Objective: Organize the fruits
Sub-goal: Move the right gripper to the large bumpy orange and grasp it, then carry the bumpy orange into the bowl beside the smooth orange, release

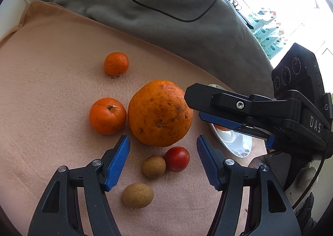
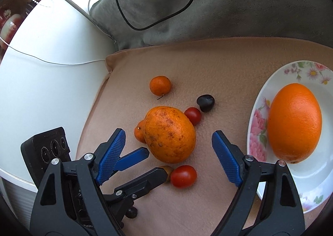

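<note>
A big speckled orange point(image 1: 159, 113) lies on the peach cloth point(image 1: 52, 90), also in the right wrist view point(image 2: 169, 134). Two mandarins point(image 1: 107, 115) point(image 1: 116, 63), a red tomato point(image 1: 177, 159) and two small brown fruits point(image 1: 153, 166) point(image 1: 138, 195) lie around it. My left gripper point(image 1: 163, 160) is open, just short of the big orange, over the tomato and brown fruit. My right gripper point(image 2: 169, 149) is open, its fingers either side of the big orange's near end. A smooth orange point(image 2: 294, 122) lies on the flowered plate point(image 2: 312, 181). A second tomato point(image 2: 192, 116) and a dark fruit point(image 2: 205, 102) lie beyond.
A grey cushion point(image 1: 166, 7) with a black cable point(image 1: 172, 15) lies behind the cloth. A white surface point(image 2: 52, 52) is left of the cloth. The right gripper's body point(image 1: 270, 115) reaches in over the plate point(image 1: 233, 142) in the left wrist view.
</note>
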`<control>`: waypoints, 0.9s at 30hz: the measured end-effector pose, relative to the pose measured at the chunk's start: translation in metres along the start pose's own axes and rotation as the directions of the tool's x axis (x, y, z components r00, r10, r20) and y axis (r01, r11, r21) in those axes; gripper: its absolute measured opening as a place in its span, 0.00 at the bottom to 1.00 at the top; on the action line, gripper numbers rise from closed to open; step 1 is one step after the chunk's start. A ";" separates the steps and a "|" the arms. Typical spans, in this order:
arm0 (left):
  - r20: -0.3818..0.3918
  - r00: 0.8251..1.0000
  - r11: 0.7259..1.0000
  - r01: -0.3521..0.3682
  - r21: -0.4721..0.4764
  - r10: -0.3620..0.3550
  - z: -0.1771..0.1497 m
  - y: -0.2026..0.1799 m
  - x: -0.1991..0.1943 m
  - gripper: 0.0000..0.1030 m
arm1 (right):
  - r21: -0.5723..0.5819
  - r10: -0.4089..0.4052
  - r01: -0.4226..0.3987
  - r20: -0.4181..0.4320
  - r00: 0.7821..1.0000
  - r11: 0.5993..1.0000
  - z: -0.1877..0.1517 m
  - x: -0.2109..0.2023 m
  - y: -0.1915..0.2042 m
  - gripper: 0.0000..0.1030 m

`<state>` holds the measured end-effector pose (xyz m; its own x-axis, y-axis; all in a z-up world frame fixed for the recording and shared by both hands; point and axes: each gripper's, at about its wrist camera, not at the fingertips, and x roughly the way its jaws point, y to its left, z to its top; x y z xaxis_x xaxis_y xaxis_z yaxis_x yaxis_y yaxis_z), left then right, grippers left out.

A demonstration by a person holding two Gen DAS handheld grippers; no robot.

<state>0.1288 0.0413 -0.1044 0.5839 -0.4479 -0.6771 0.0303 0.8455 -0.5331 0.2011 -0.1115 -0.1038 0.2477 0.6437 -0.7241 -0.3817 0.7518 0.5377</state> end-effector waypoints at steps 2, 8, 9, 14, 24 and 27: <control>-0.003 1.000 1.000 0.004 -0.006 -0.004 0.001 0.001 0.001 0.61 | -0.001 0.000 0.000 -0.005 1.000 1.000 0.000 0.002 0.000 0.85; -0.014 1.000 1.000 0.018 -0.013 -0.018 -0.001 0.004 0.004 0.56 | 0.006 -0.004 0.004 -0.021 1.000 1.000 0.003 0.010 0.000 0.80; -0.016 1.000 1.000 0.017 -0.014 -0.018 0.001 0.004 0.006 0.55 | 0.006 -0.006 0.006 -0.022 1.000 1.000 0.003 0.010 0.000 0.79; -0.018 1.000 1.000 0.020 -0.024 -0.020 0.001 0.007 0.008 0.52 | 0.004 -0.007 0.007 -0.035 0.999 1.000 0.003 0.015 0.001 0.71; -0.008 1.000 1.000 0.015 -0.001 -0.015 -0.002 0.010 0.005 0.52 | 0.004 -0.009 0.009 -0.042 0.999 1.000 0.000 0.018 0.000 0.62; -0.001 1.000 1.000 0.003 0.015 -0.003 -0.004 0.005 0.003 0.52 | -0.006 -0.010 0.010 -0.035 0.999 1.000 -0.001 0.017 0.001 0.62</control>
<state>0.1272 0.0431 -0.1115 0.5833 -0.4503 -0.6760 0.0444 0.8487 -0.5270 0.2045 -0.0999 -0.1159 0.2204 0.6305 -0.7443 -0.3850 0.7573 0.5275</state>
